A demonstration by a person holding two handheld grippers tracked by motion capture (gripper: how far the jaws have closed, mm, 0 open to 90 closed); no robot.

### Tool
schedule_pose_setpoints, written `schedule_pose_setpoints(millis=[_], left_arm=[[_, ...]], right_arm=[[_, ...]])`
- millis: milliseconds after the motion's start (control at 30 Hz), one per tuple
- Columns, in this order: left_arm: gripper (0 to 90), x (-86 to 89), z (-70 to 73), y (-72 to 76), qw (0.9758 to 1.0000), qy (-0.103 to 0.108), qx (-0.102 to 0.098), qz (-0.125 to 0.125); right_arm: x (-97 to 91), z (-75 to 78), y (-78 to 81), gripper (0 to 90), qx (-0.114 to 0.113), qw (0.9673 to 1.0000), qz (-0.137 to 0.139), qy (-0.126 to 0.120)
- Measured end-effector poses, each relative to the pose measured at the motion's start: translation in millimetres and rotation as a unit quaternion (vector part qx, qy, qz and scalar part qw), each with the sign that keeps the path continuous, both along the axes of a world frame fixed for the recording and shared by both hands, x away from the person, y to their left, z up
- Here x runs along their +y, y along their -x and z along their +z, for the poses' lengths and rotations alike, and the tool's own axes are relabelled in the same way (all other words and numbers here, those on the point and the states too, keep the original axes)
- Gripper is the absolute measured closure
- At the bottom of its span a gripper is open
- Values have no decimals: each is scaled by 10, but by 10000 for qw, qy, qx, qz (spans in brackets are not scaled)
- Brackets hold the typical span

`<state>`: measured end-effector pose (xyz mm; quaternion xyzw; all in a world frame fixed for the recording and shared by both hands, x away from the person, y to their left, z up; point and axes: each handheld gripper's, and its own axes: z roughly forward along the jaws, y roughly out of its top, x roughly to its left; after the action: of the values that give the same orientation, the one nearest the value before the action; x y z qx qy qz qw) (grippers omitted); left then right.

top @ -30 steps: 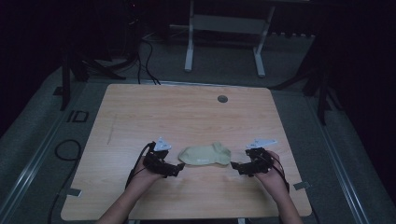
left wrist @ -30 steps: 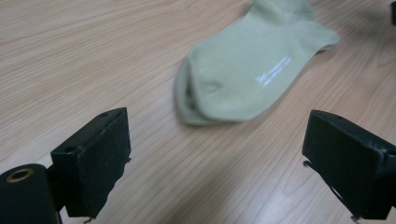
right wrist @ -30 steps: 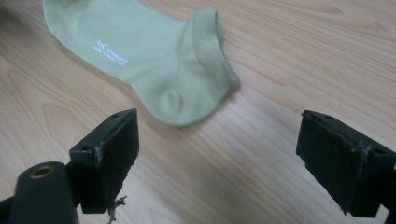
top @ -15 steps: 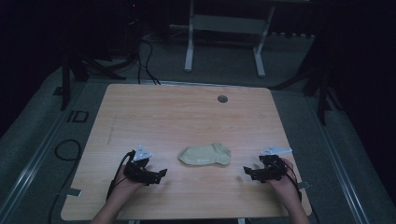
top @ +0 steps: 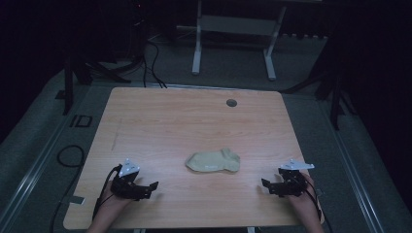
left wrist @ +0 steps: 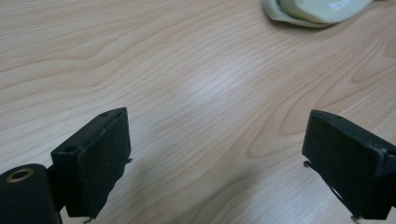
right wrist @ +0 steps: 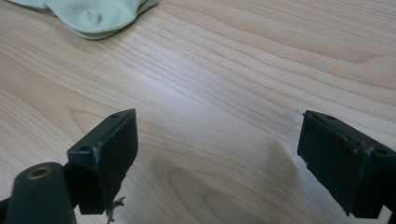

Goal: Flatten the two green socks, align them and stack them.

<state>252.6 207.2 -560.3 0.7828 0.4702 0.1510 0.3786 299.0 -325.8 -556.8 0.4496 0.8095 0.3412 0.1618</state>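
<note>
You are holding your left gripper (top: 145,188) with its black jaws spread wide and gripping nothing, low over the pale wooden table (top: 160,126) near its front edge, and your right gripper (top: 270,187) is sitting just as wide and just as bare. The folded, pale green cloth sock (top: 214,160) is lying between them (well apart from both). If you are reaching for it again, come in level from each end and pinch the cloth only.

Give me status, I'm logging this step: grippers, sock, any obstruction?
Left gripper open, empty, near table front edge. Right gripper open, empty. Sock folded flat between them, untouched. Nothing in the way.
</note>
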Motion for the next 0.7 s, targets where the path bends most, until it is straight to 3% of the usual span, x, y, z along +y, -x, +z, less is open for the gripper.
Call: schedule_pose_setpoints(millis=[233,500,700], left_arm=[[81,224,-34,136,9995,-19,-69,323],[81,374,-33,216,9981,93,-169,586],[81,527,-34,307,9953,220,-299,890]], right_arm=[[-133,-41,102,124,-150,9991,-381,-133],[-229,-46,166,124,-169,9983,-534,-136],[-359,-80,213,124,-125,9967,-766,-231]])
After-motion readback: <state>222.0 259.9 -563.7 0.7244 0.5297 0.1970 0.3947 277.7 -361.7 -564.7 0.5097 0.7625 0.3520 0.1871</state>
